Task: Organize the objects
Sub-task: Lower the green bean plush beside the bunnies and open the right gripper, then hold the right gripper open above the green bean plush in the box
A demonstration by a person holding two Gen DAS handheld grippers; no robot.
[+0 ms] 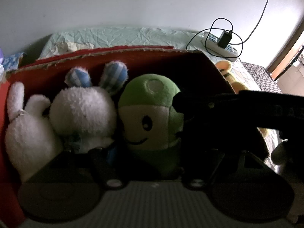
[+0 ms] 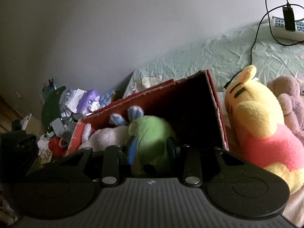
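Right wrist view, right gripper (image 2: pixel 151 149) clamping green plush (image 2: pixel 152 133), left gripper's state unclear.

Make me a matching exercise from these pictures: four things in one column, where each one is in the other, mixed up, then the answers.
Things:
1. green plush toy
2. white bunny
3. yellow bear
4. charger

Places:
A. plugged into the power strip
B. on the bed, outside the red box
C. between the fingers of the right gripper
D. in the box, left of the green toy in the left wrist view

Pairs: 1-C, 2-D, 3-B, 4-A
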